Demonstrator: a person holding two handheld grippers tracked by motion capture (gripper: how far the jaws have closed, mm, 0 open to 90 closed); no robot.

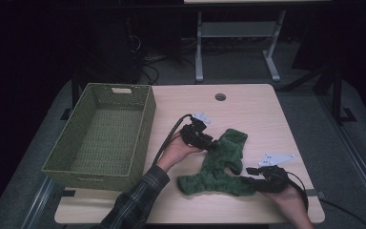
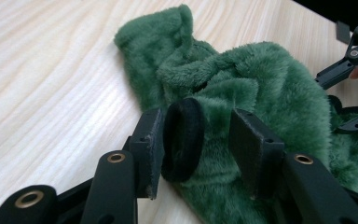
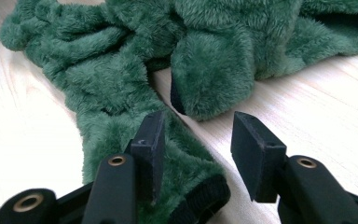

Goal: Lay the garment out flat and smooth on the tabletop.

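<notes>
Both grippers part-open at one green fleece garment beside one basket.

The garment lies crumpled on the table, its long axis running from the far right down to the near left (seen from above). The left gripper sits at its far edge, jaws partly open with a black-trimmed cuff standing between the pads, not visibly pinched. The right gripper lies at the near right edge, jaws likewise partly open, one pad over a fleece strip and holding nothing. The basket stands to the left, nearer the left gripper. Count: two grippers, one garment, one basket.
</notes>
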